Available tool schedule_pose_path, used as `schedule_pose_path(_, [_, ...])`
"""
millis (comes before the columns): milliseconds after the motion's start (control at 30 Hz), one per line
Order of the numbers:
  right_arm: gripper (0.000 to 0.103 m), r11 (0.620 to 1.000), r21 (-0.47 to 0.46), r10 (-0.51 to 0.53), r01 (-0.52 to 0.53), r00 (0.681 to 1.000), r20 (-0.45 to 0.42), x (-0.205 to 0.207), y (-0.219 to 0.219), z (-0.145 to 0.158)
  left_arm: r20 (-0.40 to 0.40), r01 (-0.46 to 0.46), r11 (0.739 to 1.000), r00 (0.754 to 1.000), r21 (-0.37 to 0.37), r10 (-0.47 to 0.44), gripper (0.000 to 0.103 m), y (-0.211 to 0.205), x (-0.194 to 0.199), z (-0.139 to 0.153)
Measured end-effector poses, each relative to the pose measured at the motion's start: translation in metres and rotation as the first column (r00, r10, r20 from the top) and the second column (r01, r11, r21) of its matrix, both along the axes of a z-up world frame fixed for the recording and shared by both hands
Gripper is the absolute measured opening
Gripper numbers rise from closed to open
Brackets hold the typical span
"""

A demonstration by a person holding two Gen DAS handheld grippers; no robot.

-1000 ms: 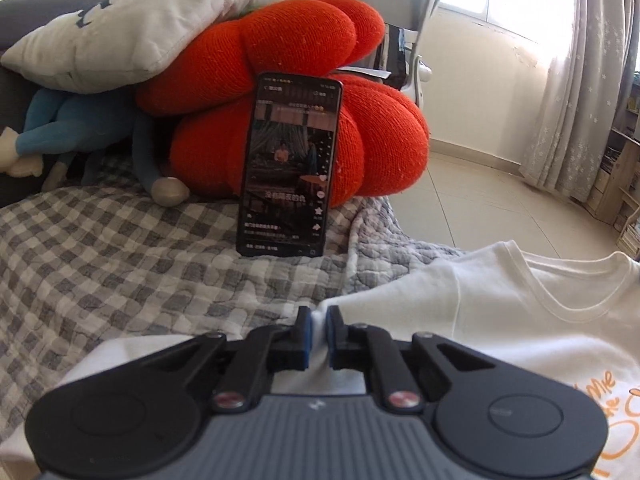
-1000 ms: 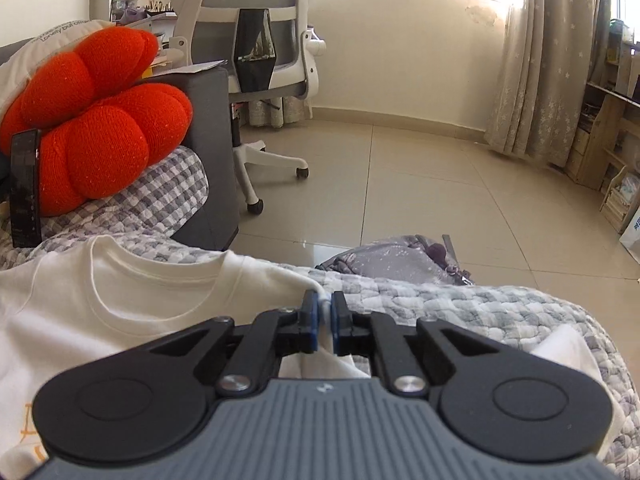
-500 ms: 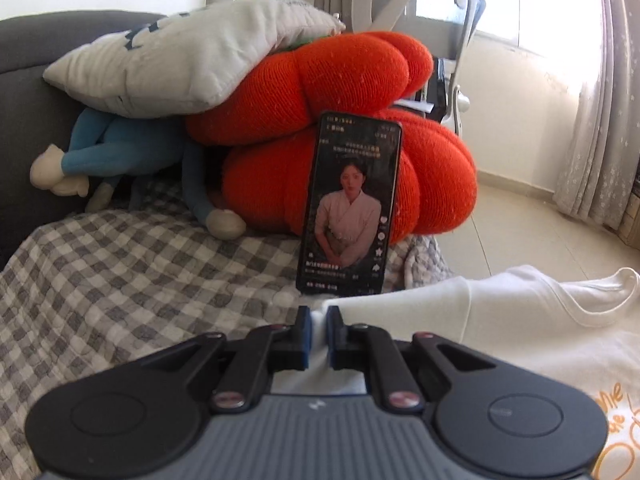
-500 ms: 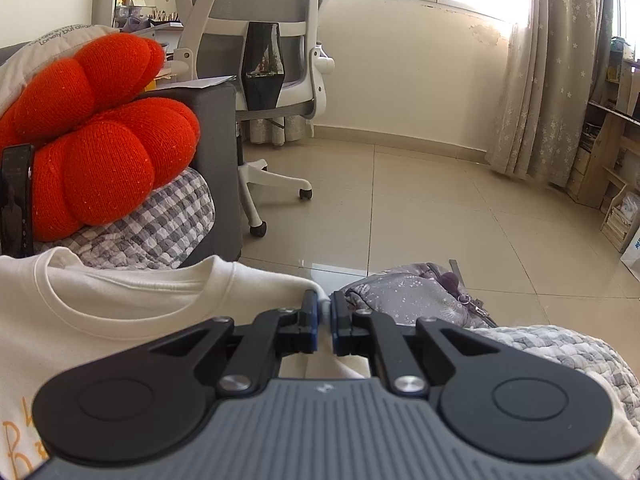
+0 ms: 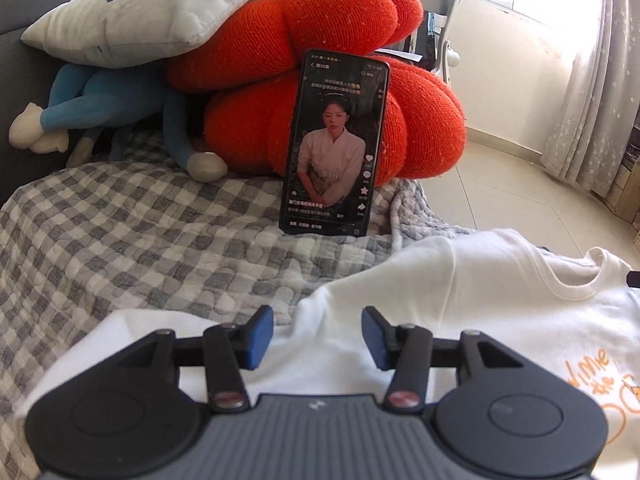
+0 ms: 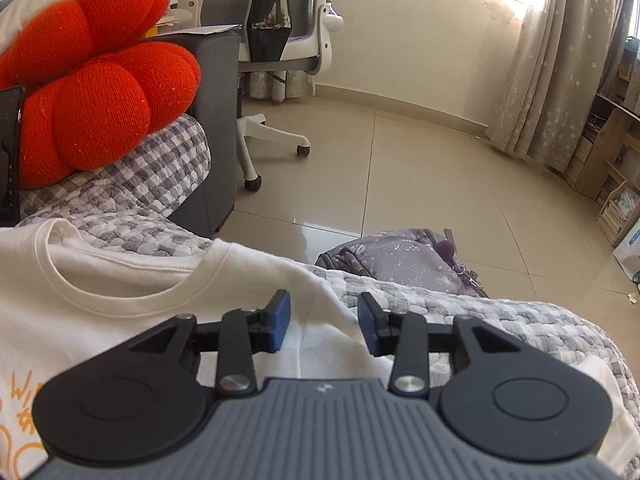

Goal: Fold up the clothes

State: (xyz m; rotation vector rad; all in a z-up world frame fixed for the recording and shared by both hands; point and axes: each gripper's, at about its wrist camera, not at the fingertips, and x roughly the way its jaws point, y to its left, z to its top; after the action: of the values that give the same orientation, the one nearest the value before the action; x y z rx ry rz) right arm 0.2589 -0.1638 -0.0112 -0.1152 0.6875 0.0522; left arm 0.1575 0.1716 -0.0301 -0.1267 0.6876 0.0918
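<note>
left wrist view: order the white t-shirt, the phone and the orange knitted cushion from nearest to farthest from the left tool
1. White cotton t-shirt, spread right under the open left tool.
2. Black phone with lit screen, standing upright ahead on the grey checked blanket.
3. Orange knitted cushion, directly behind the phone, propping it.

From my left gripper view, the white T-shirt runs under the gripper body, so its lower part is hidden; its orange print, to the right of the tongs, is cut by the frame edge and unreadable. The phone ahead shows text too small to read. The blue plush toy, ahead-left, has its upper part buried under the pillow. Right gripper view: phone is clipped at the left edge.
</note>
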Motion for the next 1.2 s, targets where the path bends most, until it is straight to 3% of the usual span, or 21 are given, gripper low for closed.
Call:
schedule_pose_path(233, [0.052,0.997,0.076,-0.008,0.011,0.999,-0.031,-0.044,-0.014,0.024,-0.072,0.081,0.982,0.993,-0.17,-0.095,0.062,-0.004,-0.032,0.016])
schedule_pose_path(500, [0.053,0.98,0.196,-0.011,0.033,0.994,-0.112,-0.096,-0.023,0.036,-0.102,0.158,0.955,0.977,-0.25,-0.189,0.062,-0.014,-0.066,0.028])
schedule_pose_path(800, [0.055,0.963,0.263,-0.003,0.06,0.977,-0.214,-0.147,-0.026,0.041,-0.149,0.277,0.924,0.935,-0.265,-0.323,0.062,-0.036,-0.099,0.028])
schedule_pose_path(1200, [0.062,0.94,0.338,0.042,0.053,0.963,-0.266,-0.205,-0.027,0.041,-0.168,0.367,0.899,0.896,-0.241,-0.411,0.063,-0.05,-0.127,0.024])
